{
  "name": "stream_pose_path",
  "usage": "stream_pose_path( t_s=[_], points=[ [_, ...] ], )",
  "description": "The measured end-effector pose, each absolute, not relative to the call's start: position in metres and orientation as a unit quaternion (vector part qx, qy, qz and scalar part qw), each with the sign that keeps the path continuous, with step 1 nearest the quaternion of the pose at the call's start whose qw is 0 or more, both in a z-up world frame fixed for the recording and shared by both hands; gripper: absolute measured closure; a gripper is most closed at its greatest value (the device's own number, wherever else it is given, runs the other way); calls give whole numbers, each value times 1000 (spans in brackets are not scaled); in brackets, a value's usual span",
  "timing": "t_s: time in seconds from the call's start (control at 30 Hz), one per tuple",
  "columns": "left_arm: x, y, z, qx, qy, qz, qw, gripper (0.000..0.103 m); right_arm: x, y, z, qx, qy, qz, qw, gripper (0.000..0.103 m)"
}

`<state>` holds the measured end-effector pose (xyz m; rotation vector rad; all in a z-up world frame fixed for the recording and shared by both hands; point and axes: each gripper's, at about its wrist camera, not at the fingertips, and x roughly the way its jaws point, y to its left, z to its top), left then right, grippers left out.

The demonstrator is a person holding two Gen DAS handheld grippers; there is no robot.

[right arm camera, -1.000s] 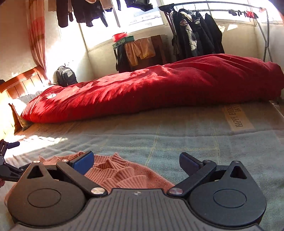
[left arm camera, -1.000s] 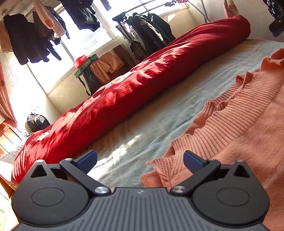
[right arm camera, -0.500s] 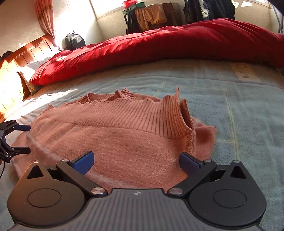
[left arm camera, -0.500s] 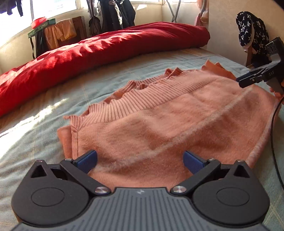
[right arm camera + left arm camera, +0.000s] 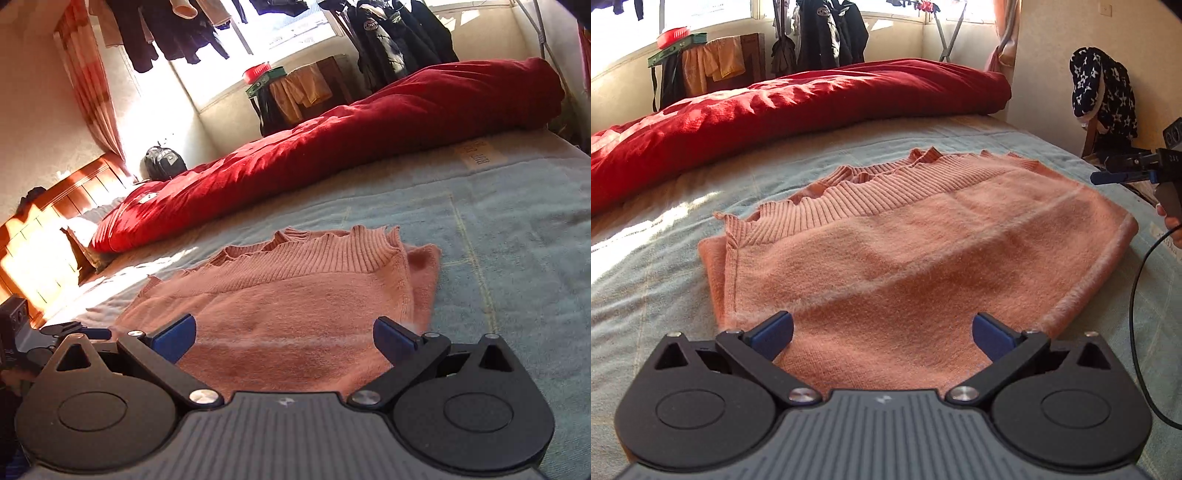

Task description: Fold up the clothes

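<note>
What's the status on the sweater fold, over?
Left gripper open, empty. Right gripper open, empty. Pink sweater lies folded on the bed, ribbed hem on top. Nothing in the way.

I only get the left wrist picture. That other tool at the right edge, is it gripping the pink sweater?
Observer: No. Its own camera shows the right gripper open, with nothing pinched; the sweater lies flat on the bed ahead of it.
Operator: What's at the far left end of the red quilt? My picture cuts it off.
Observer: A sunlit wooden headboard, and a dark backpack against the wall behind the quilt.
</note>
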<state>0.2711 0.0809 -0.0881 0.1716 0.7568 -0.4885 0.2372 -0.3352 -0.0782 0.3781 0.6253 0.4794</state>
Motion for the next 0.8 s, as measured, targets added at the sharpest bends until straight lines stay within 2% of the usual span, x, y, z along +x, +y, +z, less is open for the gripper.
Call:
stream_pose_path(
  t_s=[0.07,0.2,0.37,0.47,0.6,0.8],
  points=[
    [265,82,-98,93,366,-225,898,0,229,-333,-92,196,329,244,891,0],
    [254,94,-99,61,360,-221,904,1,195,-325,-115,167,329,230,900,0],
    [253,89,-86,49,351,-229,907,1,190,-308,-90,120,335,211,910,0],
    [253,86,-83,34,349,-239,906,0,192,-297,-80,115,307,236,915,0],
    [246,83,-98,22,366,-236,900,1,195,-282,-104,101,353,226,902,0],
    [220,96,-101,25,355,-225,907,1,170,-284,-116,89,324,210,918,0]
  ],
)
